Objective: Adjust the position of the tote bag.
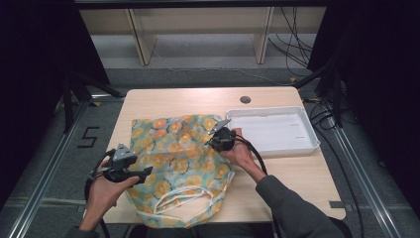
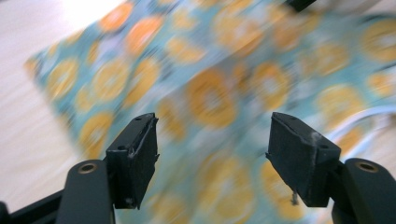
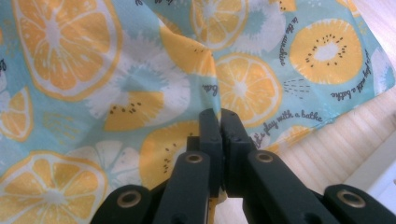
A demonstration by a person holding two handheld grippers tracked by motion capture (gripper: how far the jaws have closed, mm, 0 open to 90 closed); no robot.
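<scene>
A teal cloth bag [image 1: 178, 153] printed with orange and kiwi slices lies flat across the wooden table, its white handles [image 1: 173, 203] toward the near edge. My left gripper [image 1: 146, 172] hovers over the bag's near left corner; in the left gripper view its jaws [image 2: 212, 154] stand wide apart above the blurred print [image 2: 210, 98] with nothing between them. My right gripper [image 1: 212, 143] is at the bag's right side. In the right gripper view its jaws [image 3: 219, 116] are pressed together on a raised fold of the fabric [image 3: 205, 56].
A white shallow tray [image 1: 302, 144] sits at the table's right, just past the right hand. Bare tabletop [image 1: 297, 173] lies in front of the tray and behind the bag. A small round grommet [image 1: 245, 99] marks the far edge.
</scene>
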